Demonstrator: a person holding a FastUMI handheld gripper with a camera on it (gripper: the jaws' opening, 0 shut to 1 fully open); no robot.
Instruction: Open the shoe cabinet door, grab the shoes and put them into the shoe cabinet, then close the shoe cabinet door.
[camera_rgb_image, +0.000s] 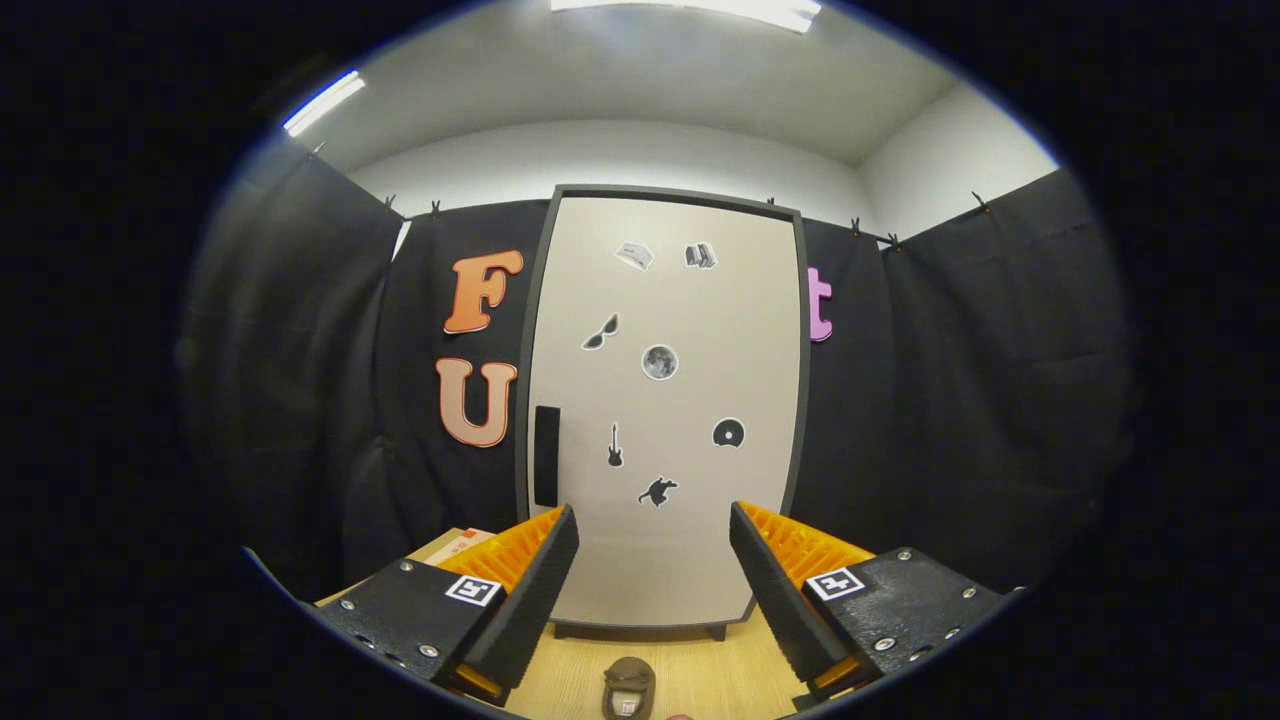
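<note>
Gripper view: gripper (652, 545) fingers spread wide, pinching nothing, aimed straight at the cabinet (665, 410). Door shut, standing at 12 o'clock beyond the fingers. Dark handle (546, 455) sits on the door's left edge, about 11 o'clock from the left finger. Small stickers dot the door face. Shoe (629, 687) on the wood floor (700, 675) between the fingers, at 6 o'clock, well short of the cabinet. Box (462, 545) behind the left finger at 9 o'clock.

Step in hand, as I judge it: open the door. Swing left toward the handle, close both fingers on it squarely, then pull along the door's arc, not straight back. Keep clear of the shoe.
</note>
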